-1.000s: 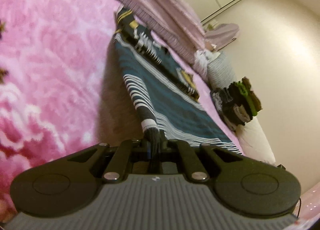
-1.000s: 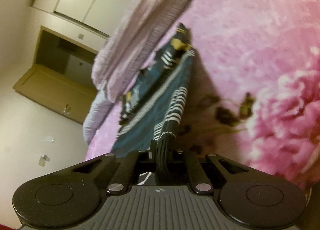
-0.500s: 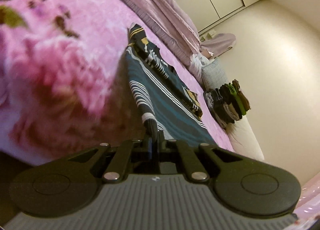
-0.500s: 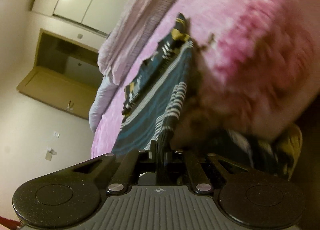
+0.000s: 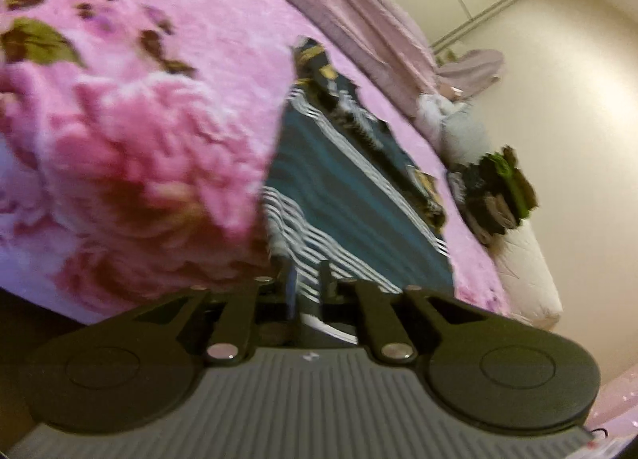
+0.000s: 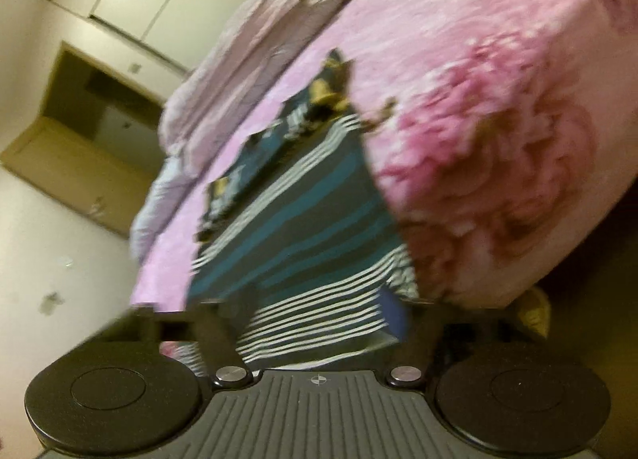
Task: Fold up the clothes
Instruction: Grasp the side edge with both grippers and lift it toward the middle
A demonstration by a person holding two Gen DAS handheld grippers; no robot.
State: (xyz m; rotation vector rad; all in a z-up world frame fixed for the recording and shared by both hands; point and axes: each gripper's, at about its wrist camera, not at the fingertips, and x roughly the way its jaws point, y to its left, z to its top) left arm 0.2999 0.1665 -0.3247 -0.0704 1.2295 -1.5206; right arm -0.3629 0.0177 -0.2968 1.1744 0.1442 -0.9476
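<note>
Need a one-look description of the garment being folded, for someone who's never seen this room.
Find the bed with the pink floral blanket. Flat on it, running to the near edge, lies the striped garment: dark teal with white stripe bands. The dark clothes pile at the far side is bunched, not spread flat.

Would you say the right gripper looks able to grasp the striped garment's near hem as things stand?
Probably yes: the right gripper is wide open, and the near hem of the striped garment lies uncovered between its fingers.
</note>
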